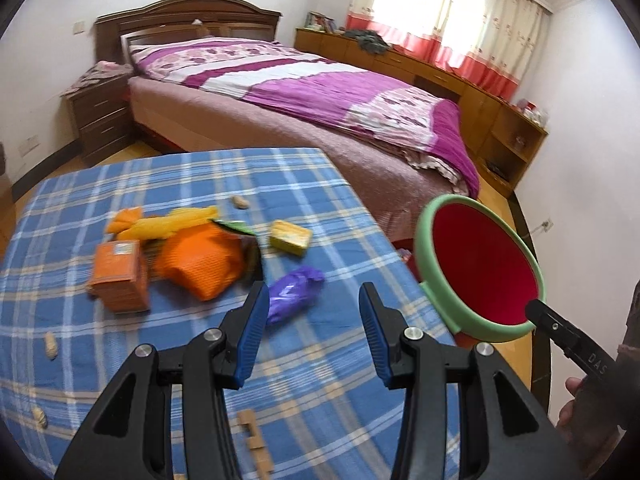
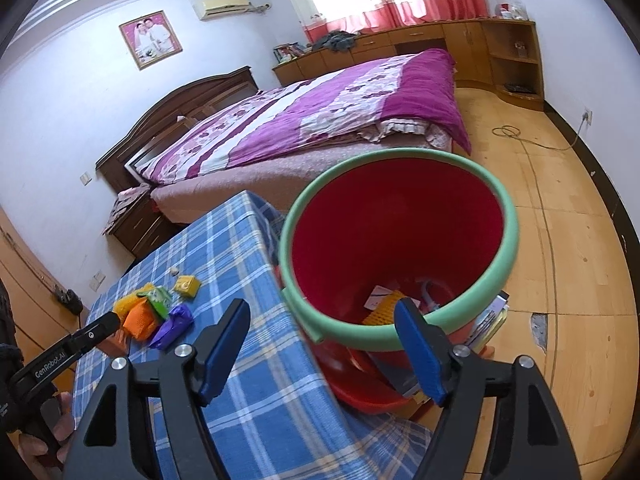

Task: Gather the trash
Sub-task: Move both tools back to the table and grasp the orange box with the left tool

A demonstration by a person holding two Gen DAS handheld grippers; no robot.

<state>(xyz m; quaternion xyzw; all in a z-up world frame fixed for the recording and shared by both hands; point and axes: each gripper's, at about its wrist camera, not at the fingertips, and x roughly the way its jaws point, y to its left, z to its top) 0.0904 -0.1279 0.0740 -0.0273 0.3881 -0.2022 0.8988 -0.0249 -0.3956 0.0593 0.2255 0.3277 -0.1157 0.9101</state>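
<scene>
On my far left, peanuts (image 1: 49, 345) lie scattered on the blue checked tablecloth (image 1: 160, 176). Next comes the heap of trash: an orange carton (image 1: 119, 274) standing tilted, a yellow wrapper (image 1: 176, 222) lying behind it, and a big orange crumpled bag (image 1: 202, 264) touching both. A green scrap pokes out from behind that bag, though it is too blurred for me to name it. Just right of the heap sits a small yellow box (image 1: 290, 237), apart from the rest, and nearer to me lies a purple wrapper (image 1: 294, 293).

My left gripper (image 1: 313, 334) hangs over the cloth with its blue pads parted and nothing between them; the purple wrapper lies just beyond the left pad, not touched. Some small wooden blocks (image 1: 253, 436) lie on the cloth under that gripper.

Further right, past the table's edge, stands the red bin (image 2: 400, 240) with its green rim, and a few scraps, one of them a yellow netted piece (image 2: 386, 306), lie at its bottom. My right gripper (image 2: 324, 346) hovers at the bin's near rim with its jaws spread wide and empty, one pad over the tablecloth, the other over the rim. Beyond everything stands a bed (image 1: 320, 92) with a purple quilt.
</scene>
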